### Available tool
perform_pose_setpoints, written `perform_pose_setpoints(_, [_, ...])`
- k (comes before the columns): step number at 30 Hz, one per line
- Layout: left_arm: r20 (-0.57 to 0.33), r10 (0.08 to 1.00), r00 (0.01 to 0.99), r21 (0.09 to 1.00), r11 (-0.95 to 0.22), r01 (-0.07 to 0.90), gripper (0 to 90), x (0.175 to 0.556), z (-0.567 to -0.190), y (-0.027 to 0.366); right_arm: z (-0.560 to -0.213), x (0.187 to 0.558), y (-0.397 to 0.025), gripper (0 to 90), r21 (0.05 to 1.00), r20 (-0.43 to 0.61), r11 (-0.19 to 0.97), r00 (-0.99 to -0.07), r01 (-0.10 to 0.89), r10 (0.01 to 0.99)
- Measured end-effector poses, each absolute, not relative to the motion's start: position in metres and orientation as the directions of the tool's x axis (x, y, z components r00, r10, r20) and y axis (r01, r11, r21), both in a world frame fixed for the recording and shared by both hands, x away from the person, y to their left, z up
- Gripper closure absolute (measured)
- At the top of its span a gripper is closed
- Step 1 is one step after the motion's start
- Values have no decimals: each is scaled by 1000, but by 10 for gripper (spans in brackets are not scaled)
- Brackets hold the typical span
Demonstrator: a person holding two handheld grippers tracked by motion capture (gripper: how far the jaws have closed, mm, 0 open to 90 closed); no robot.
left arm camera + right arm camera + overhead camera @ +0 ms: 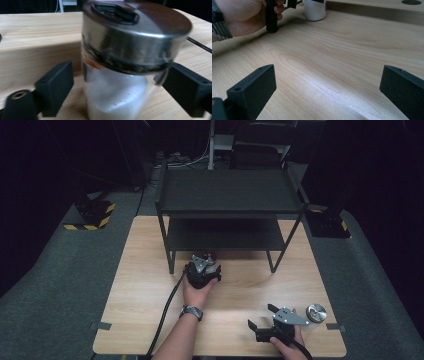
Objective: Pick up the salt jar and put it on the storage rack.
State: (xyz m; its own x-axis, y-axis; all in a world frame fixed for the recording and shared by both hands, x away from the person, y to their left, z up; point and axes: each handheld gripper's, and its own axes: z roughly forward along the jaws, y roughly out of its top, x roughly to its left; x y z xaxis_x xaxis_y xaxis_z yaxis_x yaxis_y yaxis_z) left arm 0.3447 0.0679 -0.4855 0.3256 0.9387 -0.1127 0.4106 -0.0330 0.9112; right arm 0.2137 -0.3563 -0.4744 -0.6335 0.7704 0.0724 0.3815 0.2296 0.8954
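A glass jar (pixel 115 97) with white powder in its lower part and a slotted metal lid (pixel 140 27) stands on the wooden table, just in front of the black shelf. My left gripper (pixel 117 77) is open around it, one black jaw on each side, with a visible gap at the left jaw. In the high view the left gripper (pixel 205 261) sits at the shelf's front with the jar (pixel 206 255) peeking out beyond it. My right gripper (pixel 260 316) is near the front right of the table; its jaws (pixel 327 82) stand wide open over bare wood.
A black two-tier shelf (pixel 227 195) stands across the back half of the table (pixel 145 270). A round metal disc (pixel 316 312) lies at the front right, just right of the right gripper. The right gripper view shows the other hand (pixel 244 15) and the jar's base (pixel 315 11).
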Motion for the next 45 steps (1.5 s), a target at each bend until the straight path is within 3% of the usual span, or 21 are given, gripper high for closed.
perform_pose_setpoints(6, [-94, 933, 349, 918, -55, 393, 289, 346, -487, 68, -474, 214, -356, 3, 895, 70, 231, -634, 381, 770])
perform_pose_setpoints(16, [-68, 932, 356, 926, -74, 370, 304, 341, -488, 68, -475, 213, -356, 3, 896, 71, 229, -633, 380, 771])
perform_pose_setpoints(20, [-89, 924, 372, 930, -57, 364, 312, 332, -489, 73, -475, 214, -356, 3, 895, 75, 228, -633, 383, 771])
perform_pose_setpoints(24, [-48, 919, 392, 933, -99, 347, 312, 323, -490, 74, -475, 215, -357, 3, 895, 78, 225, -633, 384, 770])
perform_pose_setpoints(45, [-43, 926, 375, 952, -77, 298, 312, 274, -473, 93, -475, 214, -356, 3, 897, 71, 228, -631, 380, 773])
